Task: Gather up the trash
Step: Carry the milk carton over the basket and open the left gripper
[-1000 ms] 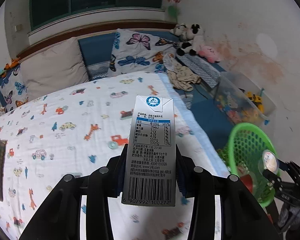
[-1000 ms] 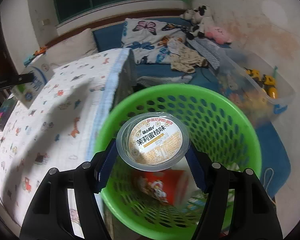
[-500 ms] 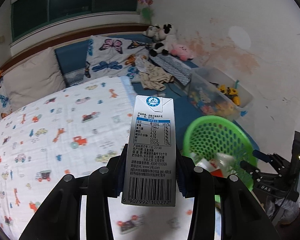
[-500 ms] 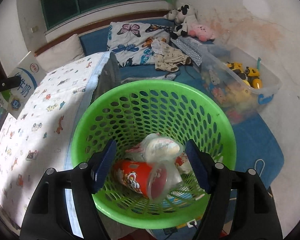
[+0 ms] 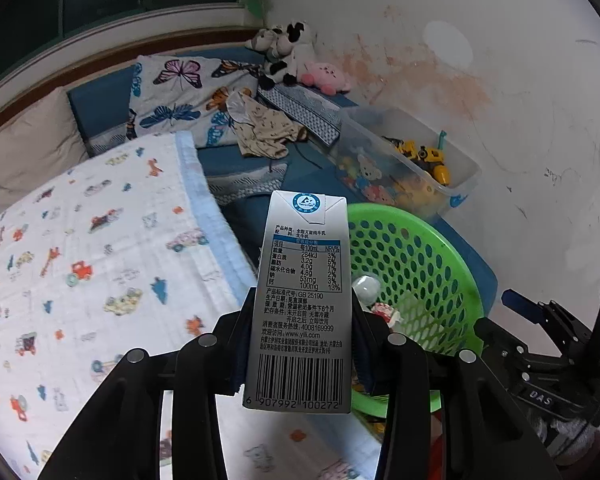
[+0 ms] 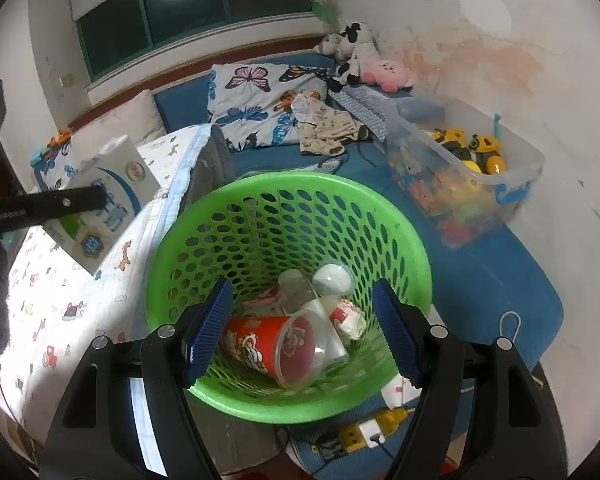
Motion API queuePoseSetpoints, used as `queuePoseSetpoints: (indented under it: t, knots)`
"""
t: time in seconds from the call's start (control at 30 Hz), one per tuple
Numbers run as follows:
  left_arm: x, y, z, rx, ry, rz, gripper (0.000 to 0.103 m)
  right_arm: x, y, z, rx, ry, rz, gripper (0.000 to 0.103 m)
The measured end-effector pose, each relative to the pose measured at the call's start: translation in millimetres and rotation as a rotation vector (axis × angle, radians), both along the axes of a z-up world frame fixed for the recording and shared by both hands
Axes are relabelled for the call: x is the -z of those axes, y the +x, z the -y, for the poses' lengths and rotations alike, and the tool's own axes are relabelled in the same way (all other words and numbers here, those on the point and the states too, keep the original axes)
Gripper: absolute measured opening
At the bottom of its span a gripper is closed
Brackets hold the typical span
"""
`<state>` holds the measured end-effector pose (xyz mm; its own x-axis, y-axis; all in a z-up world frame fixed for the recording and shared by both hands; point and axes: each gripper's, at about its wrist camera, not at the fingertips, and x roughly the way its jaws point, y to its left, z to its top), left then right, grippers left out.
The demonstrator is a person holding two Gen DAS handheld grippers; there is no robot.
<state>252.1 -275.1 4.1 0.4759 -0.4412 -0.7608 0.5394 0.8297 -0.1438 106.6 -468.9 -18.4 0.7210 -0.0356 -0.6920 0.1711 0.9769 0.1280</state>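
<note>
Carrying milk carton (image 5: 304, 300) clamped in left gripper (image 5: 300, 344), beside green basket (image 6: 412, 240). Right gripper (image 6: 300, 332) hangs over basket, jaws wide, empty. Next: centre carton over rim, release.

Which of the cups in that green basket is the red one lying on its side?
The cartoon-printed red cup at the front of the green basket, open mouth facing the camera. The other cups behind it are clear or pale.
</note>
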Motion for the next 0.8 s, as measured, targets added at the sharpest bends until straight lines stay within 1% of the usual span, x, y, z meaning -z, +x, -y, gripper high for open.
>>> queuePoseSetpoints:
  t: [0.3, 0.47, 0.5, 0.53, 0.6, 0.8]
  knots:
    - [22.1, 1.7, 25.2, 0.015, 0.022, -0.052, 0.041, -3.5, -10.0, 2.1, 0.013, 0.023, 0.018, 0.073]
    - [24.8, -3.5, 32.8, 0.042, 0.014, -0.050, 0.042, -4.7, -13.1, 2.0, 0.017, 0.029, 0.025, 0.073]
    - [25.1, -4.6, 34.2, 0.047, 0.017, -0.048, 0.044, -4.6, -13.4, 1.7, 0.017, 0.033, 0.024, 0.073]
    - [25.1, -5.3, 34.5, 0.049, 0.017, -0.048, 0.051, -4.8, -13.8, 1.0, 0.016, 0.034, 0.024, 0.073]
    - [24.1, -7.5, 33.2, 0.051, 0.007, -0.048, 0.058, -5.6, -15.2, -0.8, 0.014, 0.032, 0.026, 0.073]
    - [16.2, -10.5, 19.7, 0.038, -0.020, -0.040, 0.058, -10.3, -19.5, -8.4, 0.002, 0.034, 0.037, 0.073]
